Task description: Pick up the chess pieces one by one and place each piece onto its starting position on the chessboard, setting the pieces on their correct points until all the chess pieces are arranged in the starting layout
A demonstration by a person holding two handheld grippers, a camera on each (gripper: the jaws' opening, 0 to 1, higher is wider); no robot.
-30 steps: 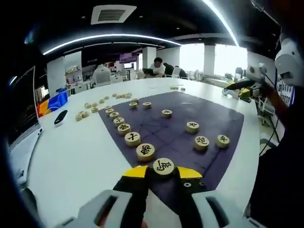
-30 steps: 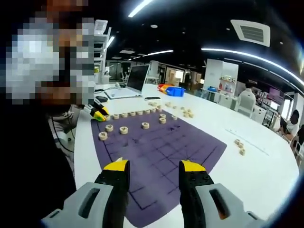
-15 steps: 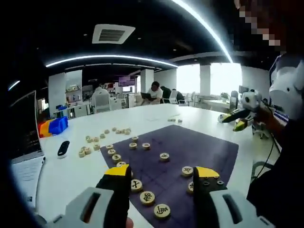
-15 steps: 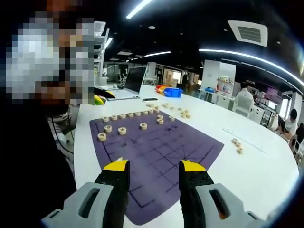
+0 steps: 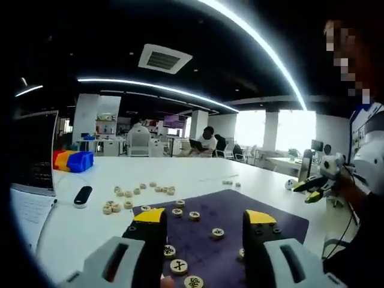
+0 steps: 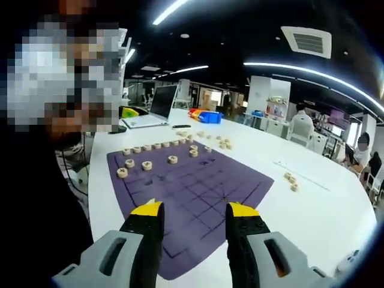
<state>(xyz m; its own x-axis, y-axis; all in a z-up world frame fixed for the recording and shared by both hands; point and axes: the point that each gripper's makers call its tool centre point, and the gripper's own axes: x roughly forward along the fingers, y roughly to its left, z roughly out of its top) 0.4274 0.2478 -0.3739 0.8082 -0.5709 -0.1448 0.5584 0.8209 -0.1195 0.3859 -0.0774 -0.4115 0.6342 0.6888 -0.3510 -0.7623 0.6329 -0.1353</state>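
My left gripper [image 5: 204,217] hangs open above the near end of the purple chessboard mat [image 5: 264,207], nothing between its yellow-tipped fingers. Round wooden chess pieces [image 5: 178,266] lie in a row on the mat below it, and others [image 5: 218,232] lie further in. Loose pieces [image 5: 120,198] sit on the white table beyond the mat. My right gripper [image 6: 195,209] is open and empty over the opposite end of the mat [image 6: 198,186]. From there a row of pieces [image 6: 156,146] lines the far edge, with several more [image 6: 146,165] in front of it.
The white table [image 5: 198,174] also carries a black remote [image 5: 83,195], a laptop [image 6: 153,111], blue bins [image 6: 207,117] and two stray pieces [image 6: 291,178] off the mat. A person's dark sleeve and body fill the left of the right gripper view.
My left gripper opened, left the piece it held at the near end of the row on the mat, and rose away from the board. The right gripper stayed open, drifting slightly.
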